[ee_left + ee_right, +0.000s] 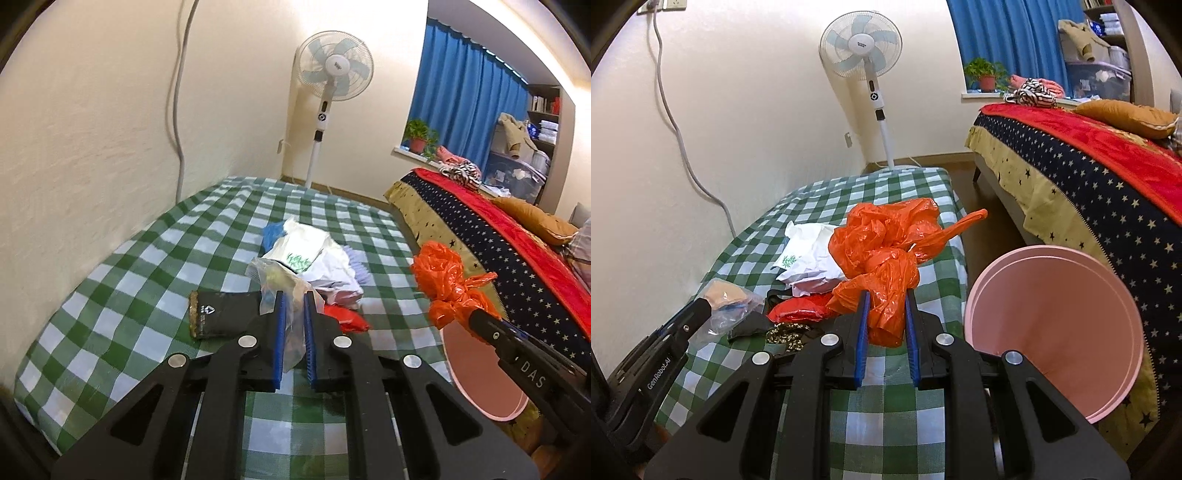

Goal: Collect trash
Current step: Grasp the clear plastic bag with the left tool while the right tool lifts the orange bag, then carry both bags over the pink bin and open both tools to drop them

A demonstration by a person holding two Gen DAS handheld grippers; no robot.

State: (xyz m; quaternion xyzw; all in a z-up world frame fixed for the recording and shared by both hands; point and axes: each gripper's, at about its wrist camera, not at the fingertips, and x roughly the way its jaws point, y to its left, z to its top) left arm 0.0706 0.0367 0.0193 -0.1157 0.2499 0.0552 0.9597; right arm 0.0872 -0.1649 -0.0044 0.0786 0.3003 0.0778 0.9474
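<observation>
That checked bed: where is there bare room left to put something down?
Bare cloth on the checked bed lies along the wall and toward the fan. The middle is crowded: white bag, clear bag, black packet, red wrapper.

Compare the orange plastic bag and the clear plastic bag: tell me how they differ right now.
The orange plastic bag is opaque and bright; the clear plastic bag is see-through, with contents showing inside. The orange bag sits in the right gripper, near the pink bin; the clear bag sits between the fingers of the left gripper, by the pile of trash on the checked cloth. The orange bag looks bulkier. Both are crumpled plastic, each held by a gripper.
</observation>
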